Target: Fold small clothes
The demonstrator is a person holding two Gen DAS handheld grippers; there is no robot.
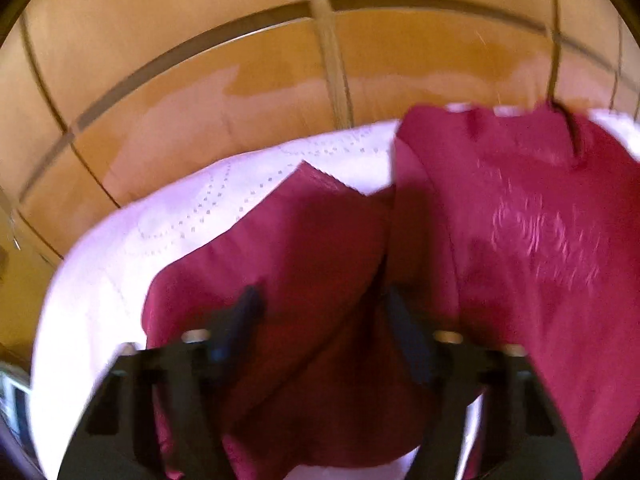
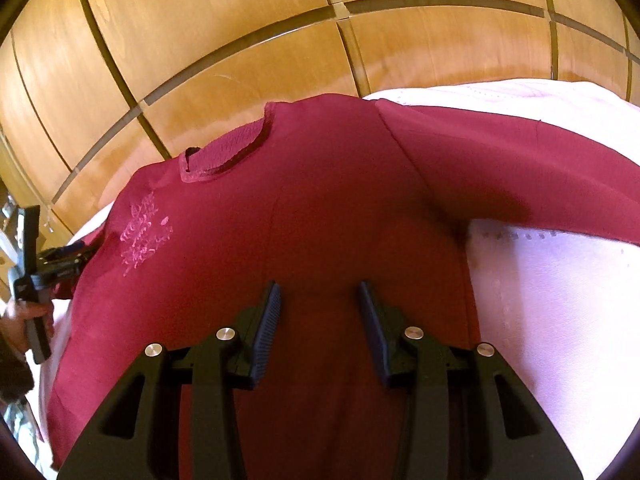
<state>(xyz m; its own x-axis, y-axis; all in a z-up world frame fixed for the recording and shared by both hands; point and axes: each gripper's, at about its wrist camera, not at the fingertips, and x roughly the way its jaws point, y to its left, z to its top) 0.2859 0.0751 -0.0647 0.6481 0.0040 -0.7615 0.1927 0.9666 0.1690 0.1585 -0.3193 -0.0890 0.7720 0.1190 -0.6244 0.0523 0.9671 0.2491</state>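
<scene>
Hovering over a maroon shirt, the right hand-held gripper hangs at lower centre of its view with jaws parted and nothing between them, seemingly lined up over the garment's midline to judge the next fold. The shirt lies spread face-up on a pale pink dotted cloth covering the table, whose surface stays hidden; a wood-panelled wall fills the upper frame. Its ribbed collar points toward upper left, a pink printed motif sits below it, and one sleeve stretches to the right edge.

At far left of that view the left hand-held gripper meets the shirt's edge. Its own blurred camera shows its fingers set wide, with the other sleeve lying rumpled between and ahead of them at lower centre; whether any cloth is pinched cannot be told. That sleeve probably needs bringing inward across the body first. The fabric looks thin and limp, likely to sag when lifted.
</scene>
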